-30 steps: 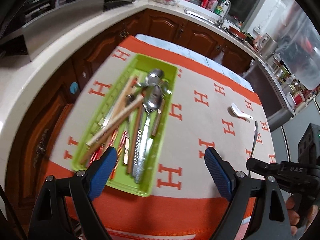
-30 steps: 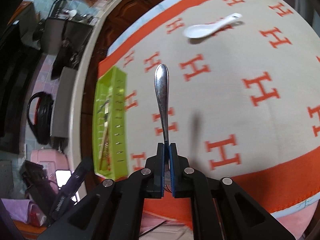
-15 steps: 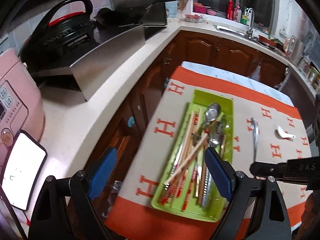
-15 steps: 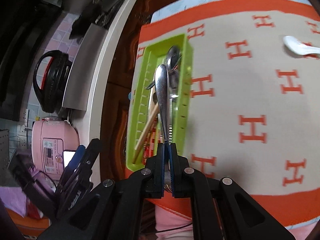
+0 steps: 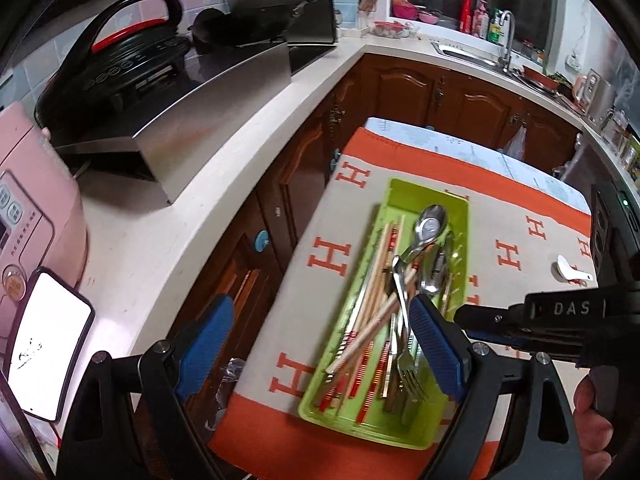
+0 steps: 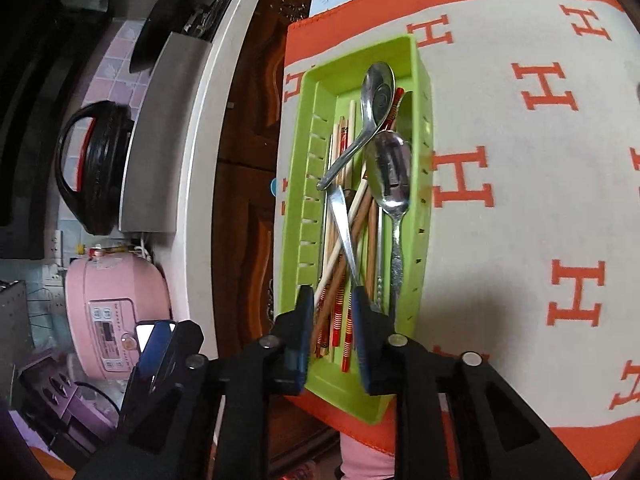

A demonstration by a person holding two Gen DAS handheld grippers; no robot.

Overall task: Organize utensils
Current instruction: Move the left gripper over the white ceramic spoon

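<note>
Right tool (image 6: pixel 331 308) opening, metal spoon (image 6: pixel 343 224) released into green tray (image 6: pixel 424 152), left tool (image 5: pixel 320 344) wide open, empty.

In the left wrist view, the right pad (image 5: pixel 434 346) hides part of the tray (image 5: pixel 424 196) and the forks' (image 5: pixel 408 376) handles. The right gripper (image 5: pixel 472 322) reaches in from the picture's edge, its fingertips behind that pad. The white spoon (image 5: pixel 570 273) is small and its handle end is cut off by the gripper body. In the right wrist view, the fingers (image 6: pixel 362 336) cover the chopsticks' (image 6: pixel 338 320) near ends and the slim handle's (image 6: pixel 344 232) lower end, so whether a pad touches it cannot be told. The tray's near corner is hidden too.
</note>
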